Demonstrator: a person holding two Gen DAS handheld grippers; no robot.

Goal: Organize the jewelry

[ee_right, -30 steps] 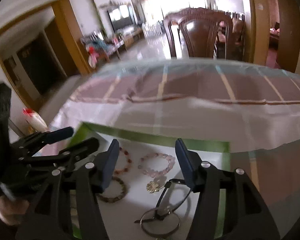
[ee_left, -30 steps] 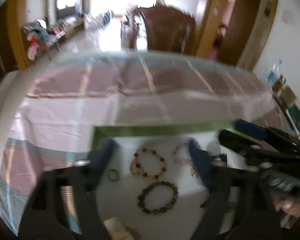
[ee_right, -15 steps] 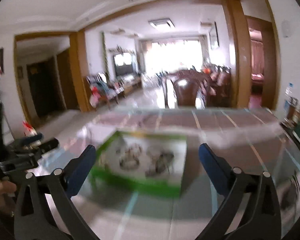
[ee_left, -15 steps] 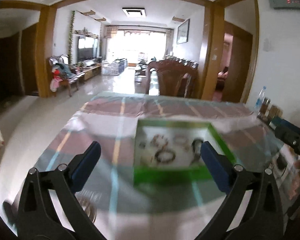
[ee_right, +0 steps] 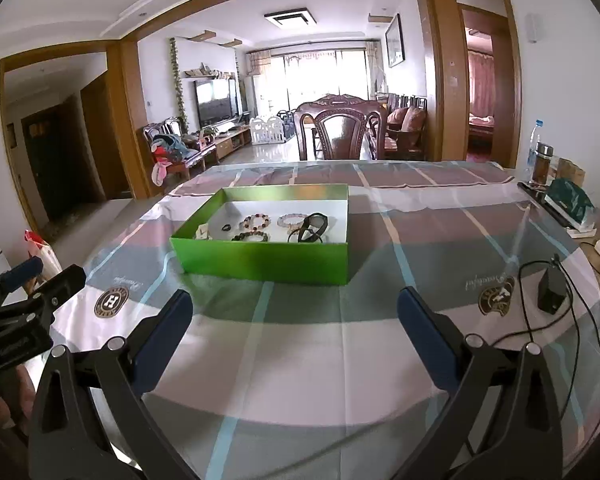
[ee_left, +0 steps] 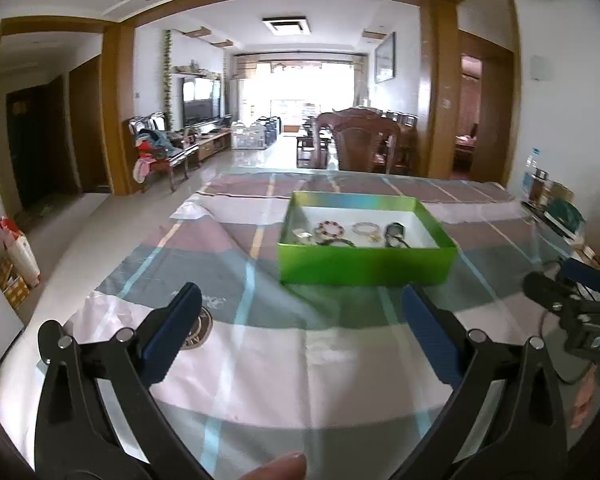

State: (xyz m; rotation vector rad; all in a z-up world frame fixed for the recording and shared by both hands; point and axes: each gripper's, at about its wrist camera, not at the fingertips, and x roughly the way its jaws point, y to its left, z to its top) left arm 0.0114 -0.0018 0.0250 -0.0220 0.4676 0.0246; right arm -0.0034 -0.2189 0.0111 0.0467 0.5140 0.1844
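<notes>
Shallow green cardboard box [ee_right: 260,258] on the cloth-covered bench [ee_right: 300,360] holds beaded bracelets [ee_right: 255,222], probably light, slippery and loose; pinch one across its beads. Both hand-held grippers [ee_left: 300,328] [ee_right: 296,326] spread, empty, short of the box.

The green box [ee_left: 364,264] hides the near part of its floor behind its front wall, and the small pale piece [ee_right: 201,233] in its left corner is too tiny to name, perhaps earrings. The other tongs [ee_left: 572,296] are cut off by the picture's right edge.
</notes>
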